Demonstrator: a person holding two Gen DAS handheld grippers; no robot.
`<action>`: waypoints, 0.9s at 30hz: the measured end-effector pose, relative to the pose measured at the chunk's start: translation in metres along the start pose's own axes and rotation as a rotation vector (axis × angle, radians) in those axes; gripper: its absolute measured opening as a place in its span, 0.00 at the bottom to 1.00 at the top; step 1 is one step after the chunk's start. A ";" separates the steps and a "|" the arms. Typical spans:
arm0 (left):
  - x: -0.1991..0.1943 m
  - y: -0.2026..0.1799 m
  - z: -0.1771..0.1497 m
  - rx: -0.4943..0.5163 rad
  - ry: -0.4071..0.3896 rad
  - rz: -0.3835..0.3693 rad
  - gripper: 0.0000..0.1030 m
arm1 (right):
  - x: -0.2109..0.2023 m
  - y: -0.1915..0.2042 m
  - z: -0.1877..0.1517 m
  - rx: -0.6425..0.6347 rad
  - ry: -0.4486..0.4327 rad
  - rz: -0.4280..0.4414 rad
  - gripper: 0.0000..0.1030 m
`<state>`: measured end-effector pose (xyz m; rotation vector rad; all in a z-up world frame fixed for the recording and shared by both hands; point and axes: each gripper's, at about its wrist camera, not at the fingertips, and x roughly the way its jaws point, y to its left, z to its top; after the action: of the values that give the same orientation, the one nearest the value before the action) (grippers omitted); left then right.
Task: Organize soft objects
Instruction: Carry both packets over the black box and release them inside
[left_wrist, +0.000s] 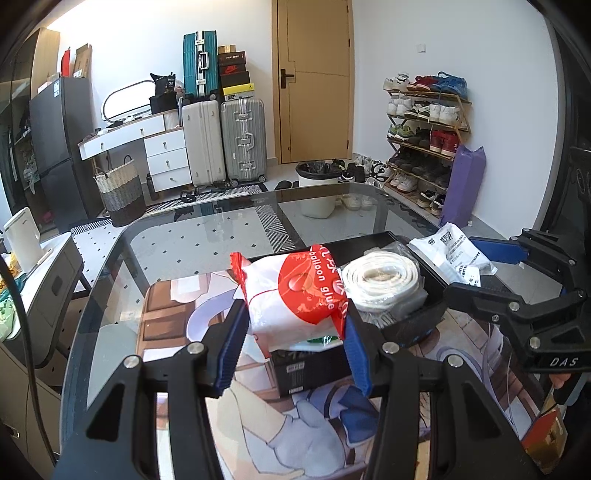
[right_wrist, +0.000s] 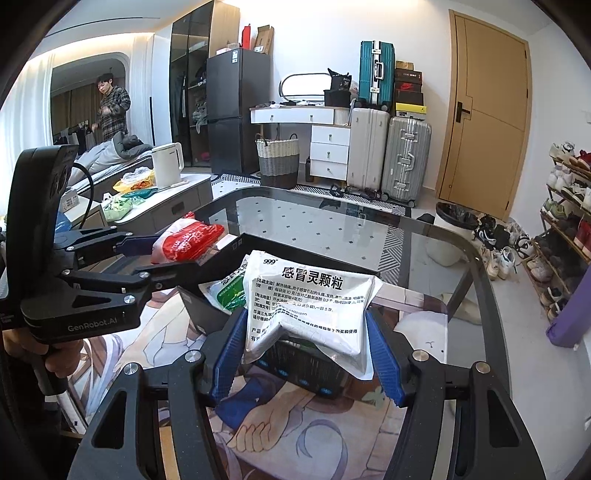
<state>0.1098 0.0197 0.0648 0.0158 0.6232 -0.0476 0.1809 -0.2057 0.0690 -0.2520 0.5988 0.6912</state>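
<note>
A black open box (left_wrist: 432, 295) sat on a glass worktop (left_wrist: 207, 236), partly over an illustrated mat (left_wrist: 166, 314). Inside the box lay a coiled white roll wrapped in clear plastic (left_wrist: 382, 278); from the right wrist view, a green-and-white packet (right_wrist: 229, 291) also showed against the box's near wall. The left claw (left_wrist: 293, 328) pinched a red-and-white bag printed "balloon glue" (left_wrist: 295, 291) between its blue pads, jaws part-way apart with the bag filling the gap, held above the box's left end. A small dark carton (left_wrist: 310, 369) stood on the mat just under that bag. The right claw (right_wrist: 303, 354) gripped a white medicine sachet with black Chinese print (right_wrist: 306, 306), its blue pads pressing on both sides of the crumpled packet, held over the box's right side. A hand (right_wrist: 55, 354) held the left tool's handle. Behind the worktop stood suitcases (left_wrist: 225, 144), a woven basket (left_wrist: 120, 188) and a shoe rack (left_wrist: 428, 136).
</note>
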 end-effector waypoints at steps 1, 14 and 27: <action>0.003 0.001 0.002 -0.003 0.003 0.001 0.48 | 0.001 0.000 0.000 0.001 0.001 0.000 0.62; 0.044 -0.001 0.009 0.001 0.059 -0.013 0.48 | 0.050 -0.002 0.006 -0.052 0.082 -0.005 0.62; 0.062 -0.017 0.004 0.072 0.072 -0.021 0.48 | 0.079 -0.007 0.012 -0.103 0.123 0.006 0.62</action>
<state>0.1616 0.0003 0.0321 0.0804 0.6933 -0.0901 0.2386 -0.1650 0.0317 -0.3905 0.6821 0.7168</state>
